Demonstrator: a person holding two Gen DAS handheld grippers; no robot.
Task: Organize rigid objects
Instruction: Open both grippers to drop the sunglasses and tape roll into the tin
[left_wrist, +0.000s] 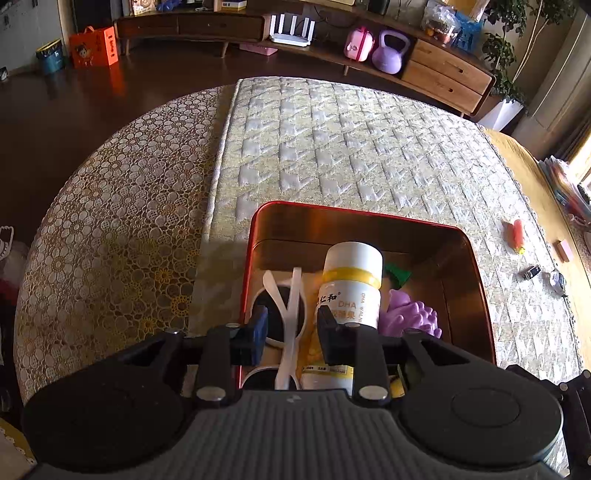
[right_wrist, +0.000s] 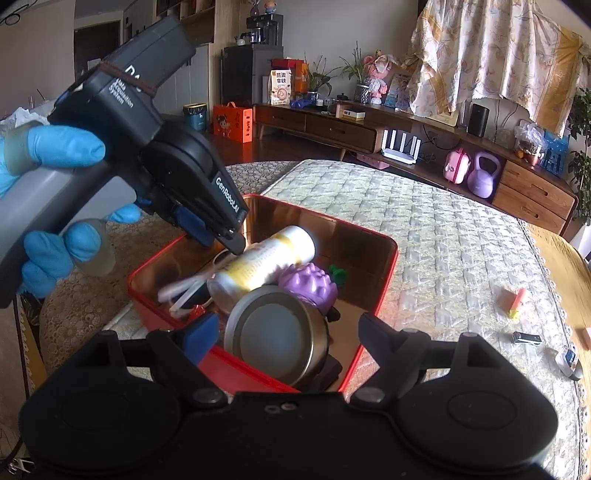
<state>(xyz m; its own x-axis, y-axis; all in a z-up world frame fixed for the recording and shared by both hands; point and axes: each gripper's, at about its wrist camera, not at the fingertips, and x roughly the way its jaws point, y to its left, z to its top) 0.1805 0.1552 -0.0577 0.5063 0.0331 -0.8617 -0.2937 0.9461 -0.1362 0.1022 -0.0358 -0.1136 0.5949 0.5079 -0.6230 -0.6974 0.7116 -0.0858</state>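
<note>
A red tin box (left_wrist: 255, 236) (right_wrist: 384, 280) stands on the quilted table mat. In it lie a white and yellow pill bottle (left_wrist: 351, 280) (right_wrist: 266, 262), white sunglasses (left_wrist: 286, 306) (right_wrist: 184, 291), a purple grape toy (left_wrist: 410, 314) (right_wrist: 310, 284) and a round metal tin (right_wrist: 275, 332). My left gripper (left_wrist: 291, 328) (right_wrist: 221, 236) is open over the box, its fingers on either side of a sunglasses arm, the bottle beside its right finger. My right gripper (right_wrist: 288, 336) is open at the box's near rim, the metal tin between its fingers, not gripped.
On the mat right of the box lie an orange carrot toy (left_wrist: 517, 232) (right_wrist: 517, 301), a pink block (left_wrist: 564, 250), a small black clip (left_wrist: 531, 272) (right_wrist: 526, 338) and a small tape measure (right_wrist: 567, 360). A wooden sideboard (left_wrist: 443, 70) stands behind the table.
</note>
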